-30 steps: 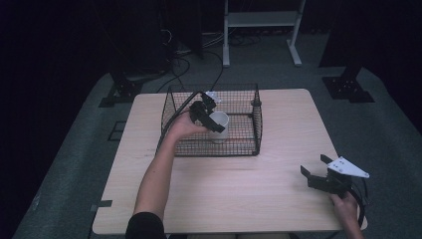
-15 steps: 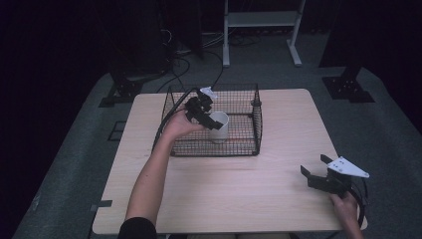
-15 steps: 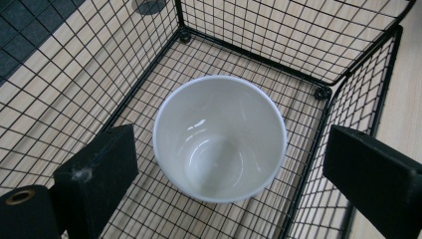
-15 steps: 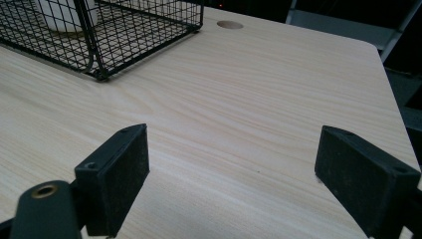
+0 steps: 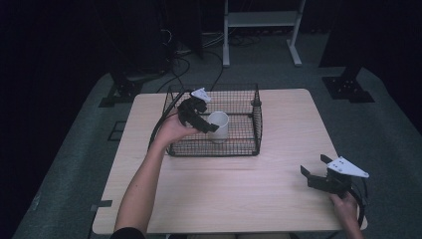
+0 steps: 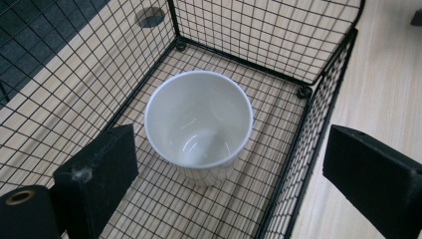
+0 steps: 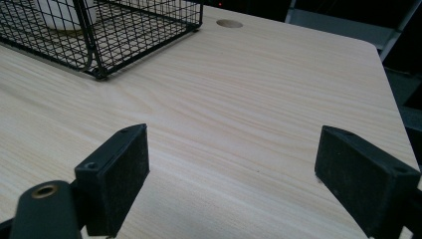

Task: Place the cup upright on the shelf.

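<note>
White ceramic cup (image 6: 199,124) now stands upright on the floor of the black wire basket (image 5: 256,119), toward its near side, and nothing grips it. Your left gripper (image 5: 201,119) has just spread its jaws wide and lifted clear since a second ago, so the placing looks done. Your right gripper (image 5: 318,172) waits gaping and empty over the pale wooden table (image 7: 259,99), near right corner.

White cups (image 5: 219,126): one, upright in the basket
Wire baskets (image 5: 249,148): one, on the surface
Surfaces (image 5: 239,189): one, pale wood
Tongs: two, the left tongs (image 5: 198,119) and the right tongs (image 5: 314,167)
Round holes in the surface (image 7: 230,23): one seen in each gripper view
Hands on tongs: two
</note>
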### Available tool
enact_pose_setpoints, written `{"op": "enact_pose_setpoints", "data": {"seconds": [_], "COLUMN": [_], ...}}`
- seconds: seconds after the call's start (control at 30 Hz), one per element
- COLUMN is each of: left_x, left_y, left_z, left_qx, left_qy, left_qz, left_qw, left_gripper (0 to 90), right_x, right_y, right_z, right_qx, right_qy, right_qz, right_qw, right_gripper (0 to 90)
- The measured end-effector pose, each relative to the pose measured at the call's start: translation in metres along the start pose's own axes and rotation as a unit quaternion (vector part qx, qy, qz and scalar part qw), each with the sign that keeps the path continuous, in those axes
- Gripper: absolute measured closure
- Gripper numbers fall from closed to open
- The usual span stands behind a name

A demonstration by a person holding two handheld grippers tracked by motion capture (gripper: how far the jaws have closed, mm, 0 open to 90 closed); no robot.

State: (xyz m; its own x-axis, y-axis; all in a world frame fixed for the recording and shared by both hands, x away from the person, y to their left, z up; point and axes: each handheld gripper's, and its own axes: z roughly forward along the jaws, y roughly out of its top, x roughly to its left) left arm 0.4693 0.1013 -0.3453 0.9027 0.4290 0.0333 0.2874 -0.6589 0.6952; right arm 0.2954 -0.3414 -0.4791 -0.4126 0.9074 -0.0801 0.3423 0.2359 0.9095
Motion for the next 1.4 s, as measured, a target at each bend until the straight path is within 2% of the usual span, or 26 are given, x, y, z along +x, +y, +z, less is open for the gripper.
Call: {"op": "enact_pose_setpoints", "data": {"seconds": [0.7,1.2,1.33,1.4], "left_x": [-0.029,-0.046,-0.048,-0.050], "left_y": [-0.011,-0.032,-0.037,-0.039], "left_z": [-0.025,-0.036,-0.039,-0.041], "left_qx": [-0.027,-0.048,-0.044,-0.050], "left_qy": [0.009,0.009,0.012,0.016], "left_qz": [0.023,0.021,0.019,0.020], "left_qw": [0.9993,0.9986,0.9988,0.9984], "left_gripper": [6.5,6.5,6.4,6.5], "right_x": [0.000,0.000,0.000,0.000], "right_y": [0.000,0.000,0.000,0.000], "right_z": [0.000,0.000,0.000,0.000], "right_qx": [0.002,0.002,0.002,0.003], "right_qy": [-0.001,-0.001,-0.002,-0.003], "right_qz": [0.000,-0.002,-0.001,0.000], "right_qw": [1.0000,1.0000,1.0000,1.0000], "right_gripper": [13.1,13.1,13.0,13.1]}}
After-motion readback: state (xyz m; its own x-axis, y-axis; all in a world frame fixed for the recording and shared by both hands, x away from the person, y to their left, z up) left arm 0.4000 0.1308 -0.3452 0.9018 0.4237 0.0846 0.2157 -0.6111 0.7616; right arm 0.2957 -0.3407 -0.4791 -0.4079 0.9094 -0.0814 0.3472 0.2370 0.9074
